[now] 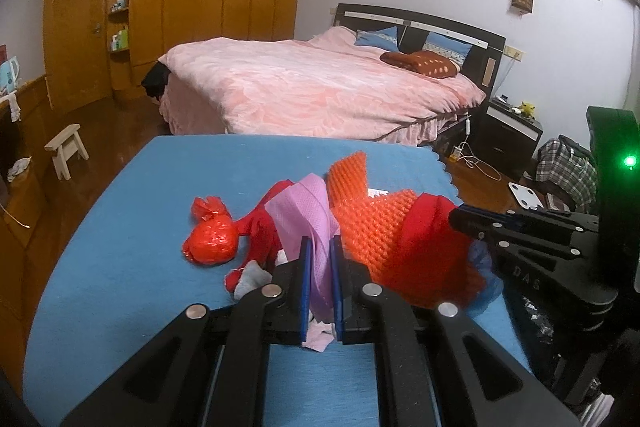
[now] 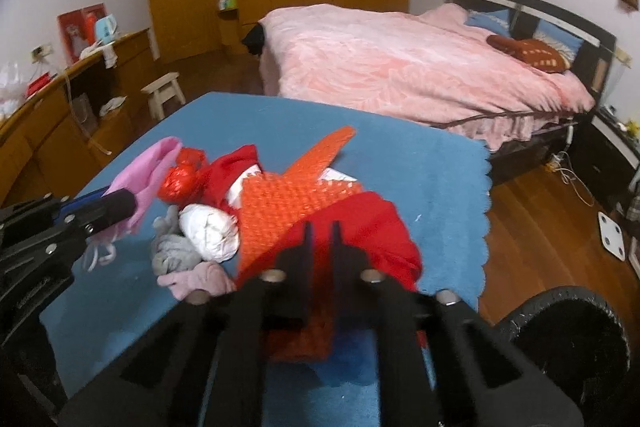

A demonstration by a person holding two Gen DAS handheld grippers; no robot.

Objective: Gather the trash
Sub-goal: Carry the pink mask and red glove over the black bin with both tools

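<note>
Blue table cover [image 1: 120,227]; orange knobbly mesh [image 1: 384,227]; pink cloth [image 1: 304,211]; red shiny wrapper [image 1: 210,241]; pink bedspread [image 1: 304,87].

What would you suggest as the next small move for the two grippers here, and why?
Probably lift both together. The left gripper is shut on the pink bag, the right gripper seems shut on the red bag, and the pile rests on the blue table cover.

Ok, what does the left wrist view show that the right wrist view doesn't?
Left wrist only: the left claw shut on the pink cloth, with the nightstand beyond. Right wrist only: a crumpled white wad beside grey cloth, and the black bin off the table edge. Both: the orange bumpy sheet, the shiny red wrapper, the blue tablecloth and the bed.
</note>
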